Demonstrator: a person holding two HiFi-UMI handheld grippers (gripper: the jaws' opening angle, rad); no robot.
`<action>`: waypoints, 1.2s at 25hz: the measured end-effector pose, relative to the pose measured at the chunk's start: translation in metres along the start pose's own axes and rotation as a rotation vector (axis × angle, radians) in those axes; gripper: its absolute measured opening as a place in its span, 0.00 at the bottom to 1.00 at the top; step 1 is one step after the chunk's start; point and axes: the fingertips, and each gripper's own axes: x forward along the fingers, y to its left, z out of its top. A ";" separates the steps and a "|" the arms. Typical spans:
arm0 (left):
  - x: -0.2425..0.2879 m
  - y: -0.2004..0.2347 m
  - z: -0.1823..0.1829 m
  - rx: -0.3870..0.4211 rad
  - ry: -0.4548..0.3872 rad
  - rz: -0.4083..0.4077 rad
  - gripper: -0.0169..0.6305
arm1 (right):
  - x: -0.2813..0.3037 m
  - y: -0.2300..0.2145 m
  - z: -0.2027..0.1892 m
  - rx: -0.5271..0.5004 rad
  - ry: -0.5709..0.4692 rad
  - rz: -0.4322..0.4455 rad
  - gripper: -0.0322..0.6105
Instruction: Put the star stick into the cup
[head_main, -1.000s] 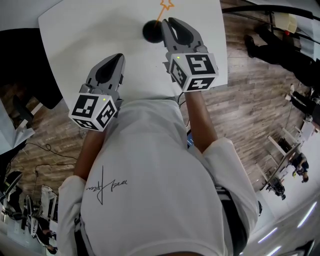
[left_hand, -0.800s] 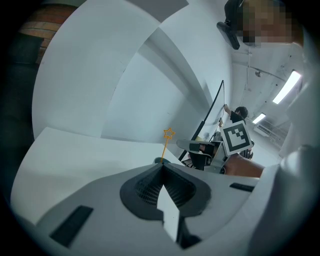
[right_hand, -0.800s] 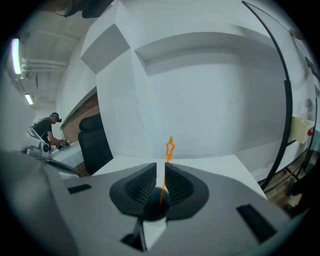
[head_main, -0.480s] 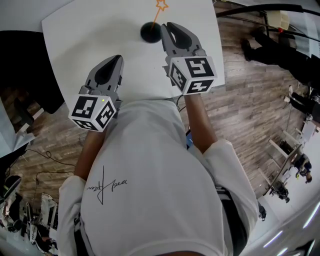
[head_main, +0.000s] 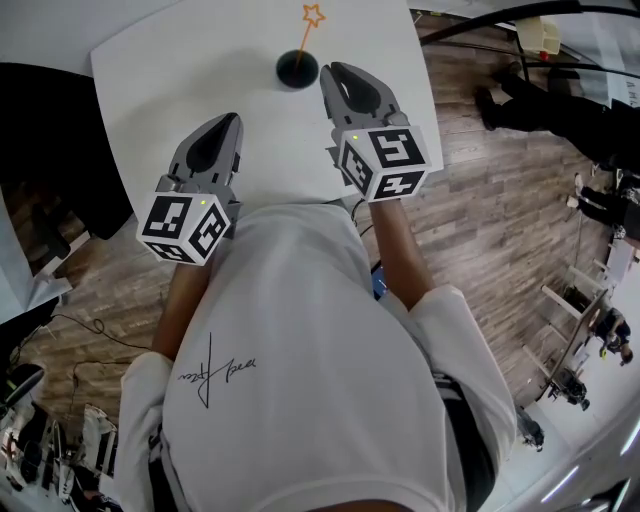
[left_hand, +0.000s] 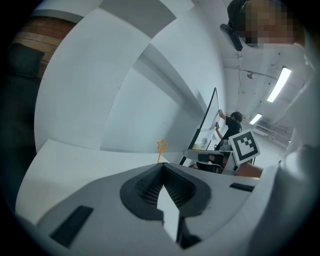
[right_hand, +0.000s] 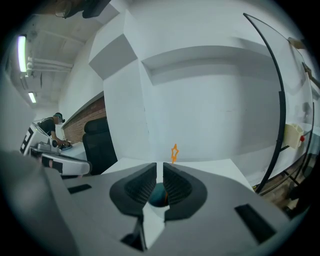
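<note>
Now star stick (head_main: 307, 35) upright in cup (head_main: 297, 69), just beyond right hand-held gripper (head_main: 331, 70), jaws slit apart, empty; left hand-held gripper (head_main: 231, 119) closed, empty.

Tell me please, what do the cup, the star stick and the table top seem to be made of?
Cup: dark and dull, with no bright glint; it could be plastic or ceramic, I cannot tell which.
Star stick: very thin, uniform orange, with an outlined star on top; probably plastic, possibly coated wire.
Table: smooth, plain white top; likely laminate or painted board.
</note>
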 end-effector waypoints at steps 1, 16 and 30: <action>-0.002 -0.001 0.001 0.003 -0.005 0.000 0.04 | -0.003 0.001 0.000 0.000 0.000 0.002 0.12; -0.029 -0.016 0.004 0.057 -0.036 -0.023 0.04 | -0.043 0.037 -0.014 0.007 0.016 0.059 0.10; -0.039 -0.019 0.001 0.073 -0.031 -0.049 0.04 | -0.074 0.048 -0.026 -0.003 0.044 0.059 0.06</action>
